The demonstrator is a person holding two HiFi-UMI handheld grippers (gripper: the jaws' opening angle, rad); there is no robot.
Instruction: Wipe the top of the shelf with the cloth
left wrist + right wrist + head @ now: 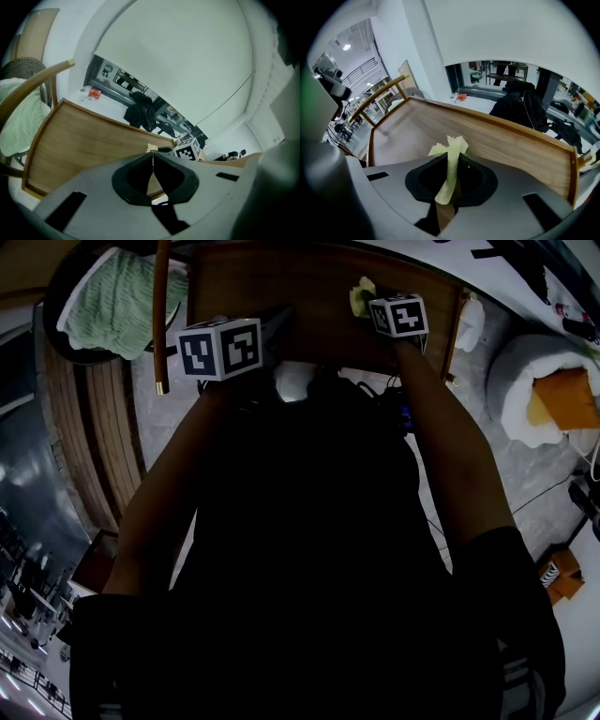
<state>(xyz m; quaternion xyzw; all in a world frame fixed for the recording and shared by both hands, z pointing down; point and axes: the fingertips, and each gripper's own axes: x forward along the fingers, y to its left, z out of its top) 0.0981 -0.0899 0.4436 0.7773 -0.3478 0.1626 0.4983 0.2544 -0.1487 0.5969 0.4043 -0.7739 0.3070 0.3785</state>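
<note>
Right gripper view was the clear one. The right gripper had its jaws squeezed hard on the cloth, a thin pale-yellow strip standing up between them. A crumpled tuft of it poked out past the tips.

Right behind that was the wooden shelf top, with a raised lip along its far side from about 10 o'clock round to 3 o'clock.

Over in the left gripper view, the left gripper had its jaws pressed together with nothing caught in them, and it hung over the near edge of the same wood. Past its tips, at roughly 1 o'clock, sat the other gripper's marker cube, with a scrap of the yellow just left of it. Out at 9 o'clock there was a green knitted cushion under a curved wooden armrest.

From the head view, both tools were up top over the shelf. The left one was at 11 o'clock and the right one at 1 o'clock, well apart. The cloth was at the shelf's right-hand end, low over the wood, but I honestly couldn't tell if it was touching.

Farthest back, a dark jacket was draped over something behind the shelf, below a big white wall.
</note>
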